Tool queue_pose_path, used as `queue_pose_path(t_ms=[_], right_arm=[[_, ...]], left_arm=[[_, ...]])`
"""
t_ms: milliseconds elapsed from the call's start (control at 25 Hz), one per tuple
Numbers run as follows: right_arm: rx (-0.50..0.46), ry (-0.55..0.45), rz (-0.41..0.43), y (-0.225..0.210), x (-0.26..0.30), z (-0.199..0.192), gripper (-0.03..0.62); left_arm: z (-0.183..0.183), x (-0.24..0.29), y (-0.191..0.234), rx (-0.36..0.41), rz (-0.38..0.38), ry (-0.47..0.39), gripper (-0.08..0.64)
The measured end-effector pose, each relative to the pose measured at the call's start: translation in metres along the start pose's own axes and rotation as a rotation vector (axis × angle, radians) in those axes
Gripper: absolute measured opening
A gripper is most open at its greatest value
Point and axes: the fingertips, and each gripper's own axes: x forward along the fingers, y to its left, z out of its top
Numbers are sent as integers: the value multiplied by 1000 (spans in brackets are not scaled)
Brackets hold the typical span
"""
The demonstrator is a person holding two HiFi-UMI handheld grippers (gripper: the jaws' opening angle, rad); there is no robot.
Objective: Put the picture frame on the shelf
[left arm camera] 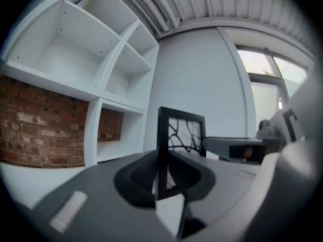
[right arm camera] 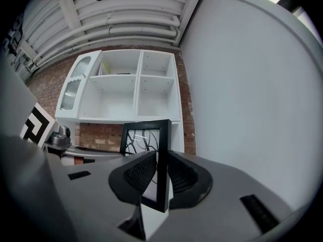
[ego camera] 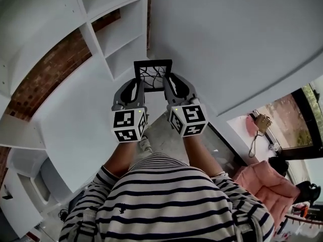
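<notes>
- Picture frame point(ego camera: 153, 70) is held upright in the air, in front of the white shelf point(ego camera: 108, 39).
- Left gripper point(ego camera: 137, 84) is closed on its left edge.
- Right gripper point(ego camera: 170, 82) is closed on its right edge.

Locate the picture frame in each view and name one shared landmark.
Head view: picture frame just above centre.
Left gripper view: centre, left edge in the jaws.
Right gripper view: lower centre, right edge in the jaws.
Shared landmark: white shelf unit.

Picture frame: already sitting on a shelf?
No, left gripper and right gripper clamp the picture frame, away from the shelf unit.
</notes>
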Motion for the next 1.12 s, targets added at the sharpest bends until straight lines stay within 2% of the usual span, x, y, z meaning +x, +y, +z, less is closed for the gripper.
queue_pose_path(t_ms=[280,520,720,840,960,1120], right_arm=[[-7,11,15,-24,84,4,58],[-8,21,57,-17,151,2,58],[-21,6,92,-16,183,8,58],[-28,11,134,-13,203,8,58],[-26,24,205,-7,230,2,58],[-3,21,283,-8,254,-4,58]], left_arm=[[11,63,43,-29,6,-13,69],[17,100,98,-74,40,-27,69],[21,118,120,-110,52,-61,69],[21,127,134,-127,74,-69,69],[18,135,155,-147,128,-71,69],[17,147,171,-135,195,-74,69]])
